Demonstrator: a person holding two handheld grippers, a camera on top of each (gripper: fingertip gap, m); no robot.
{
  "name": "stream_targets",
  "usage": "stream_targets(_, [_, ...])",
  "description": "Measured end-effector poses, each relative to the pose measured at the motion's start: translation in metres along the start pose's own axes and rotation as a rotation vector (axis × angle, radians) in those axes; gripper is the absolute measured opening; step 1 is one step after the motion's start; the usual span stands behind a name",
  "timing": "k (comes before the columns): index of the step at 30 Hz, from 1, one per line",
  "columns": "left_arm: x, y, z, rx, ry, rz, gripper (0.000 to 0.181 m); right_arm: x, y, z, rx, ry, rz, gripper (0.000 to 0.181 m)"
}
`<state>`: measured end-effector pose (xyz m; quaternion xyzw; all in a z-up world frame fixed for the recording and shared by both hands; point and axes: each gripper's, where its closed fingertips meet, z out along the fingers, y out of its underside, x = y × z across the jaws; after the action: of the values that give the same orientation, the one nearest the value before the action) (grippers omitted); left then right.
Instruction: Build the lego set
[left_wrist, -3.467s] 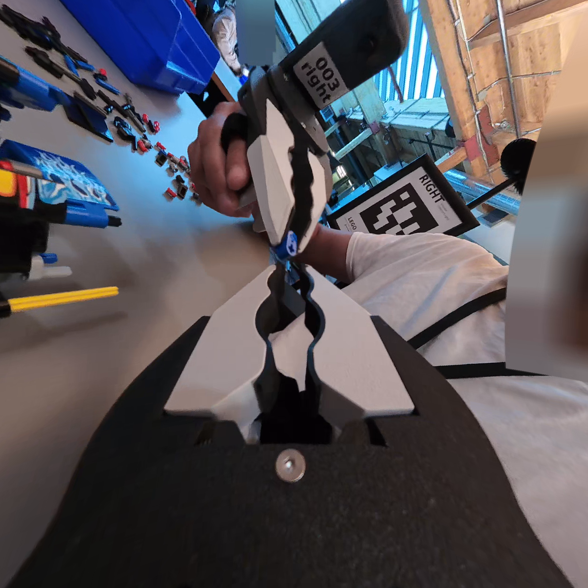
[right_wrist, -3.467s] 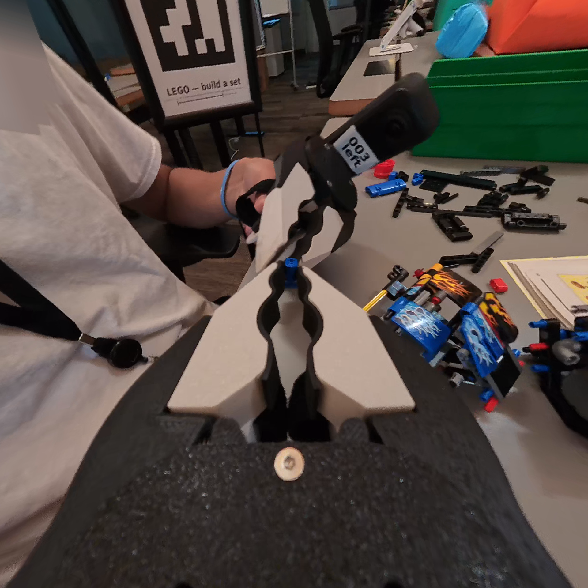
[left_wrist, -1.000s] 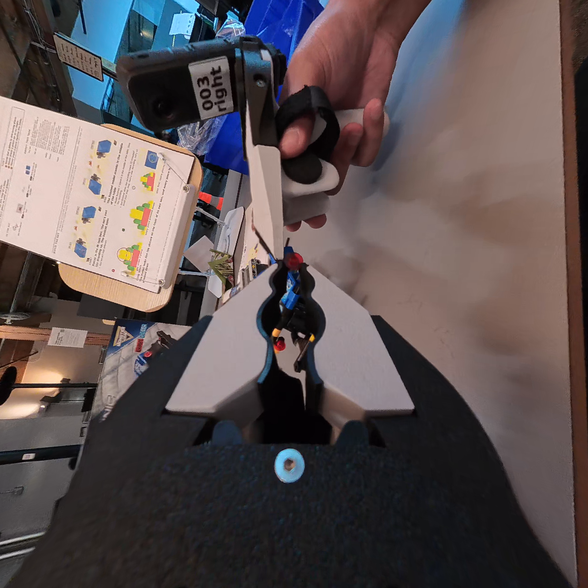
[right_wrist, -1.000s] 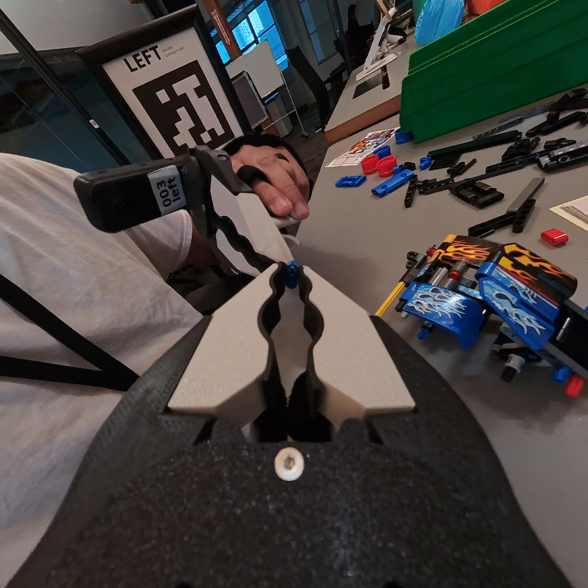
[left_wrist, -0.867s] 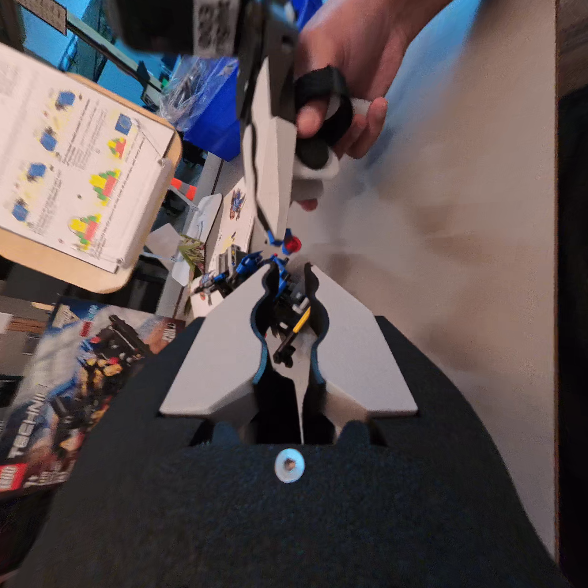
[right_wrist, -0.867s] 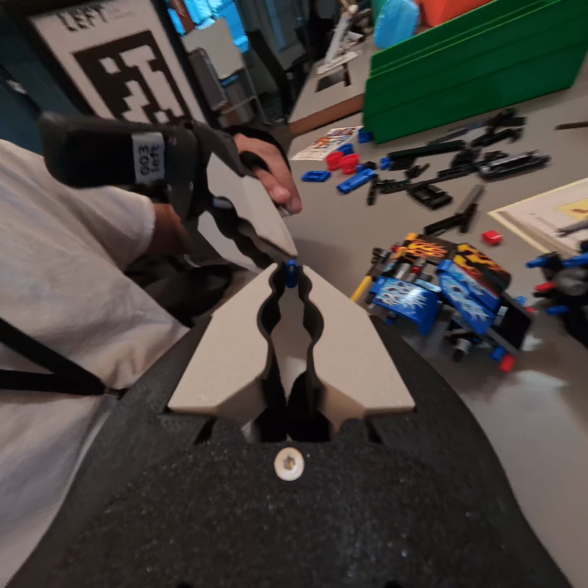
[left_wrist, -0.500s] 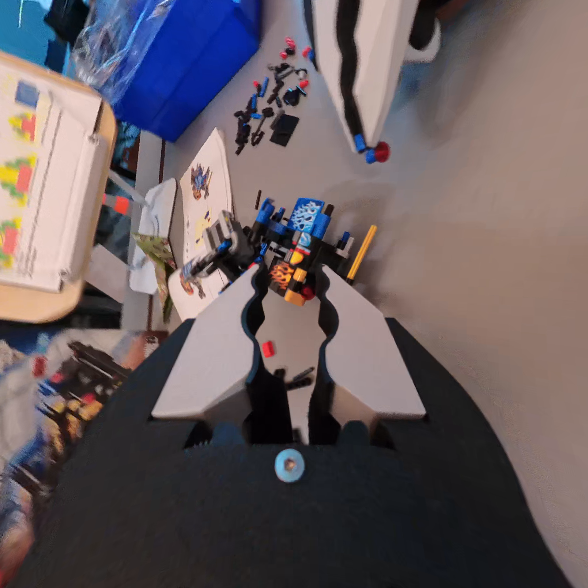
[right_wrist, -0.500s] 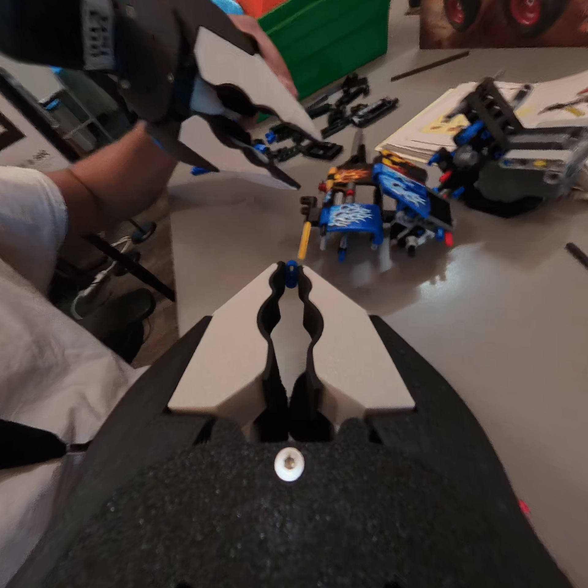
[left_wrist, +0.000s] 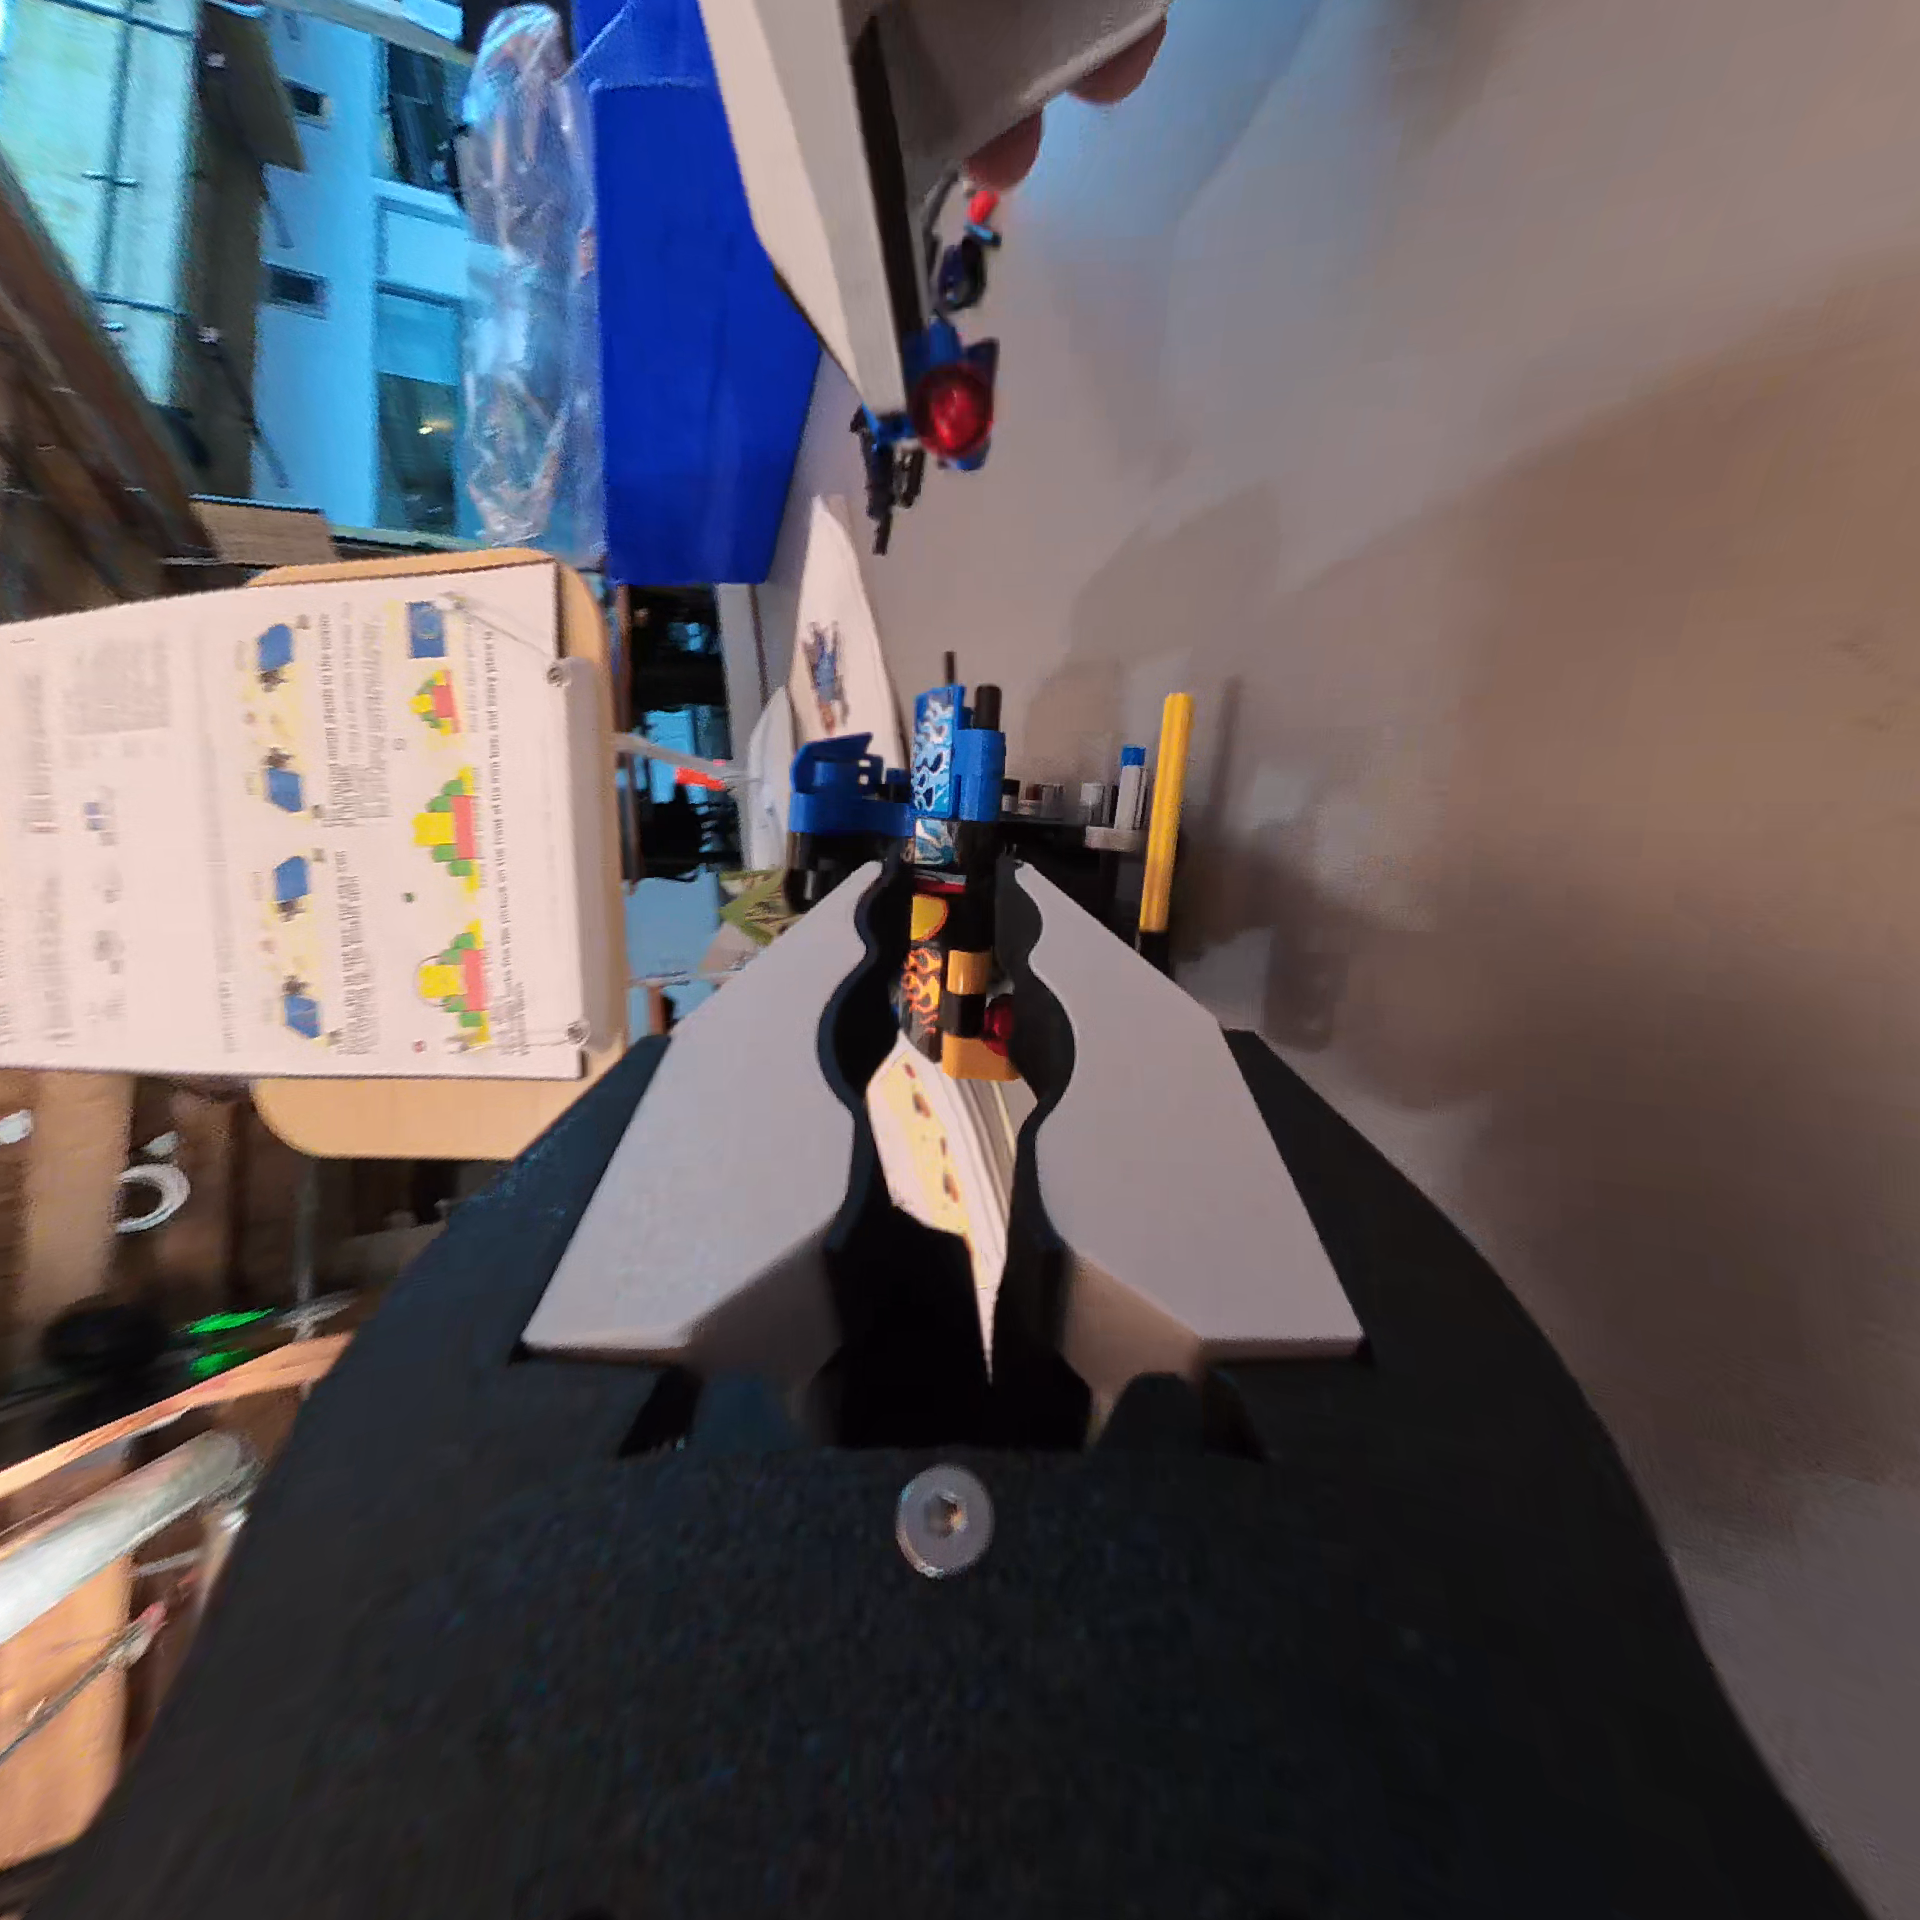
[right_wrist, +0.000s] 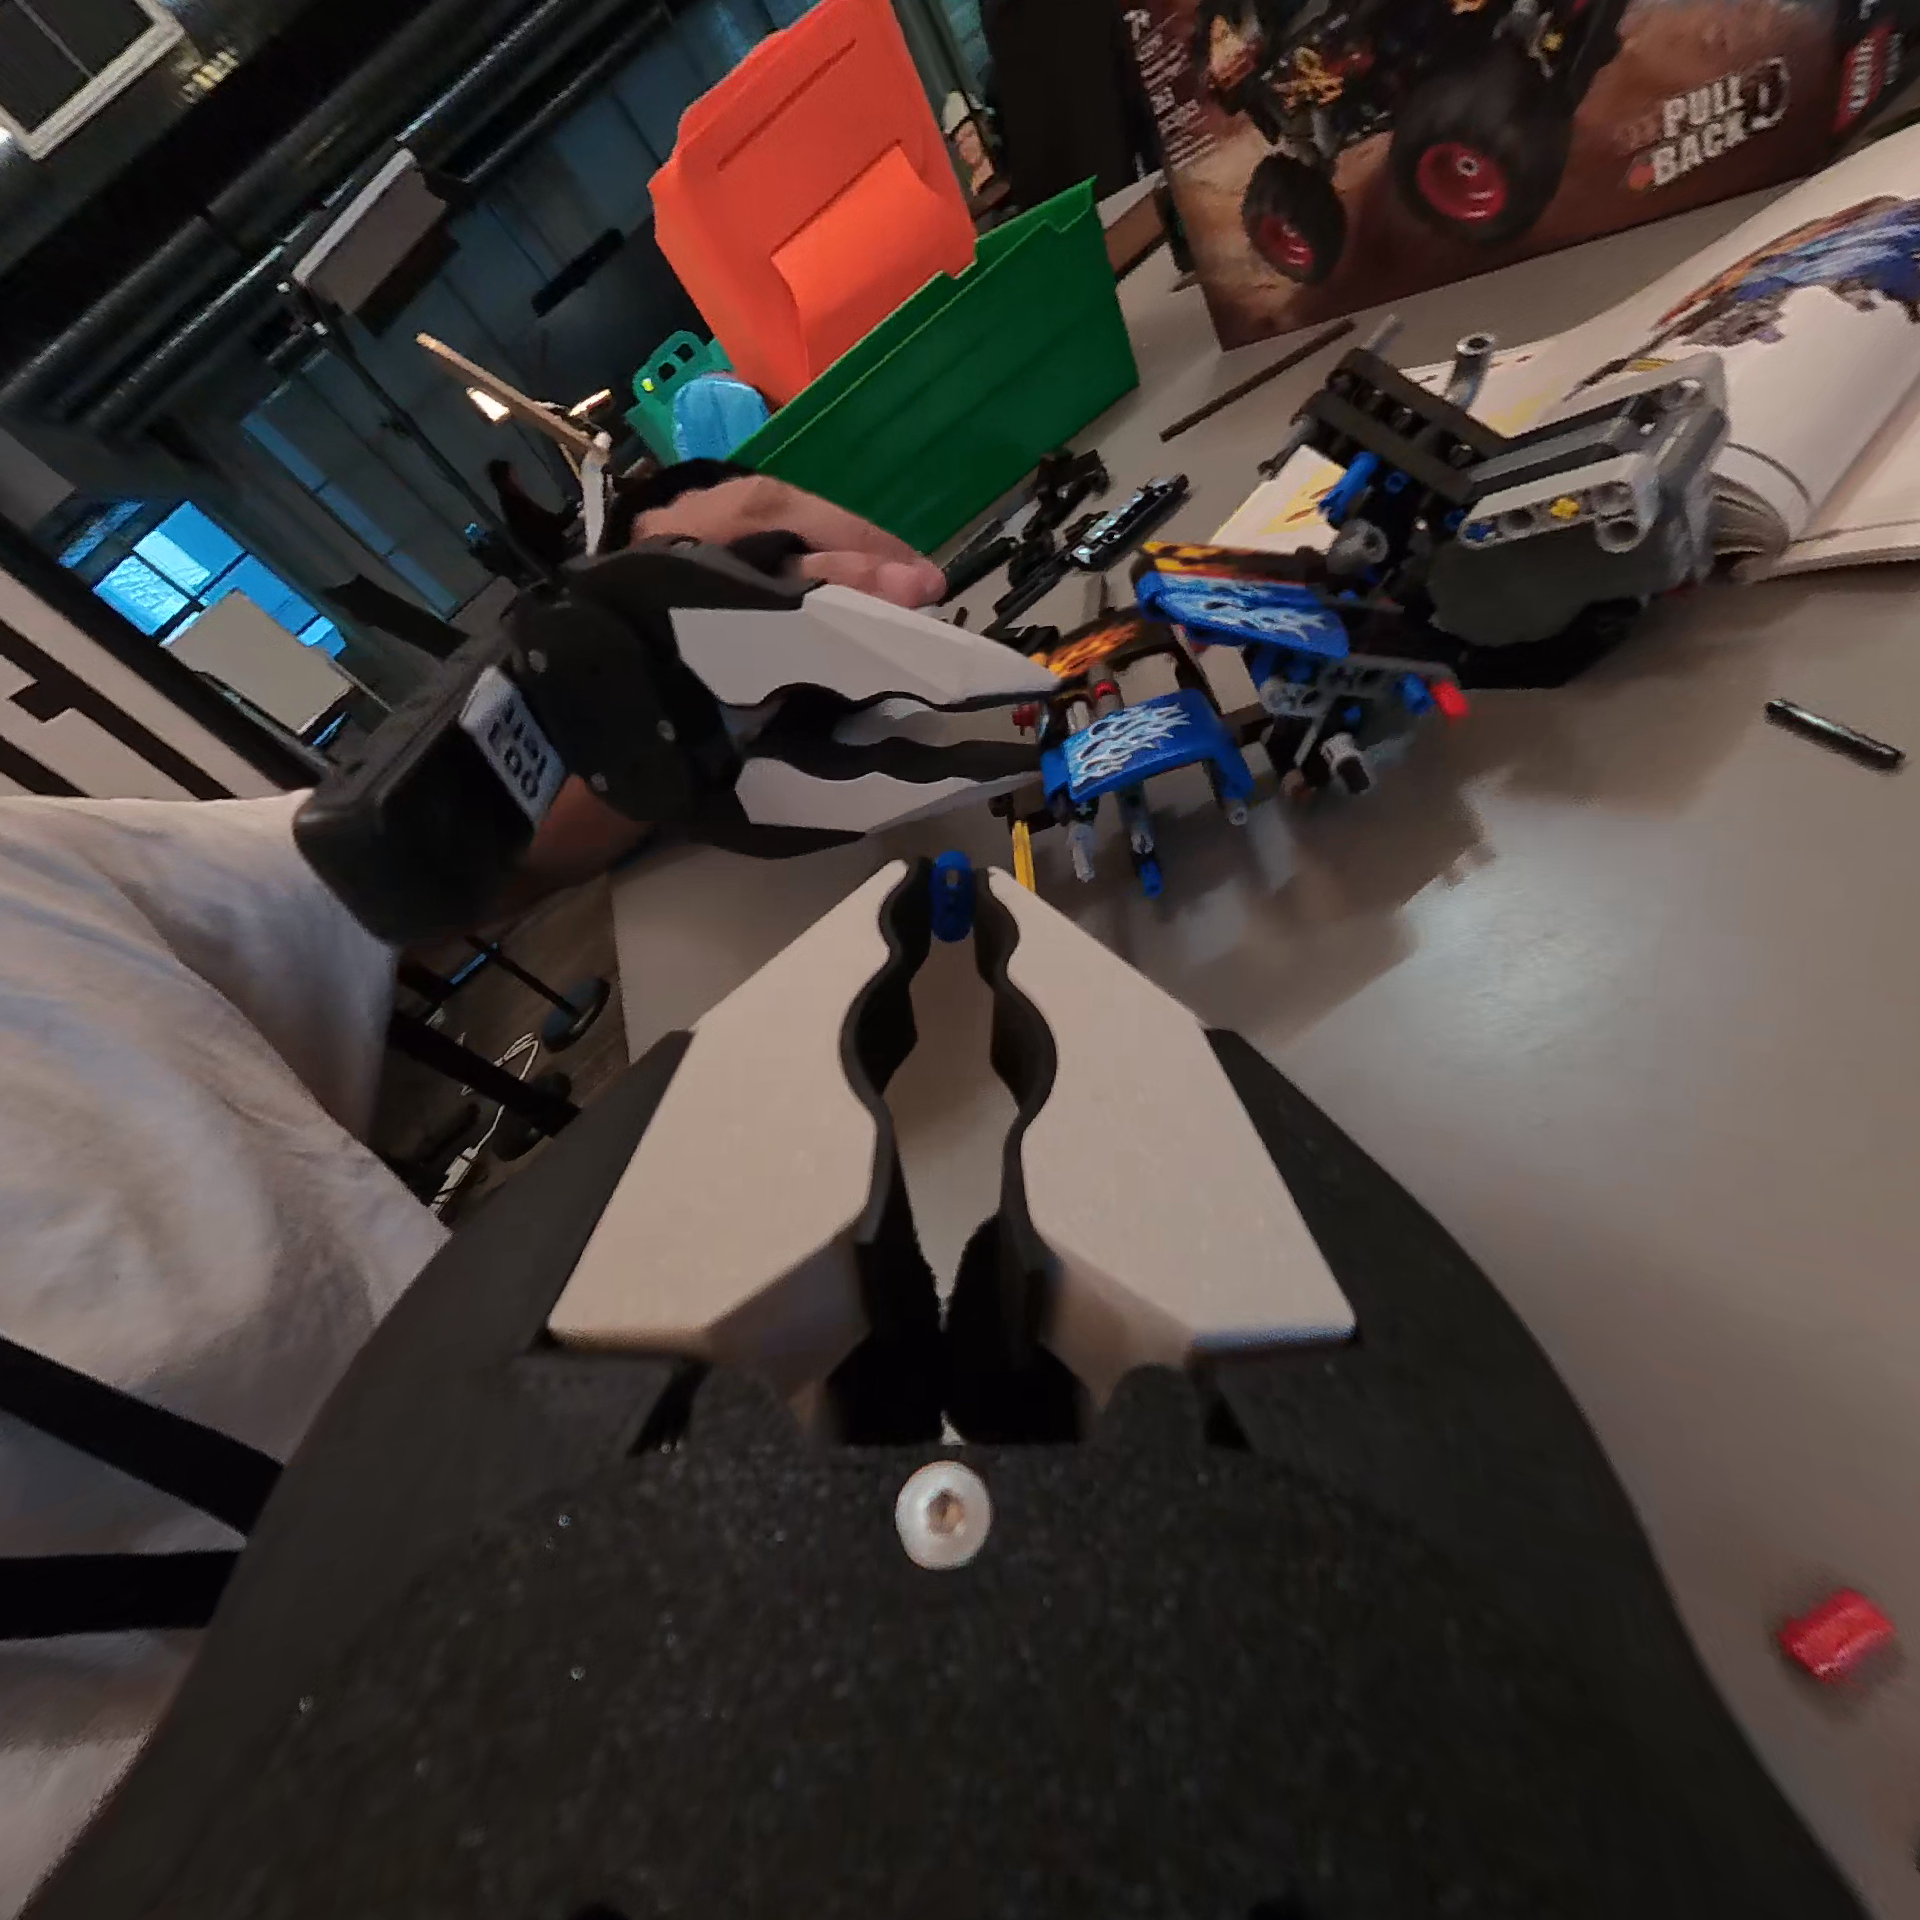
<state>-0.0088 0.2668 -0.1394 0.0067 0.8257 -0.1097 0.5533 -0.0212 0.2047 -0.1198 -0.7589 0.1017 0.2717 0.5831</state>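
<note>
Pinching a blue pin (right_wrist: 951, 896) in the right gripper (right_wrist: 948, 878), left gripper (left_wrist: 943, 883) parted, empty, grey table (right_wrist: 1558, 1039), green bin (right_wrist: 966, 384)

Blue flame-patterned panels (right_wrist: 1132, 732) at twelve o'clock; orange-flamed black panel (left_wrist: 920, 987); yellow axle (left_wrist: 1164, 810); green bin (right_wrist: 956, 405); red brick (right_wrist: 1834, 1647).
</note>
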Motion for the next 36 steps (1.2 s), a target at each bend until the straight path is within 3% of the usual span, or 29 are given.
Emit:
stream_targets(11, [-0.015, -0.018, -0.010, 0.042, -0.094, -0.251, 0.013, 0.003, -0.009, 0.010, -0.009, -0.011, -0.114, 0.006])
stream_targets(15, [-0.013, -0.025, -0.017, 0.051, -0.106, -0.245, 0.013, -0.011, -0.011, 0.011, 0.020, -0.068, -0.164, 0.006])
stream_targets(22, [-0.015, -0.025, -0.020, 0.055, -0.136, -0.257, 0.014, -0.001, -0.006, 0.013, -0.030, 0.046, -0.244, 0.006])
stream_targets(36, [-0.012, -0.027, -0.020, 0.078, -0.112, -0.302, 0.013, -0.004, -0.008, 0.016, -0.011, 0.002, -0.190, 0.006])
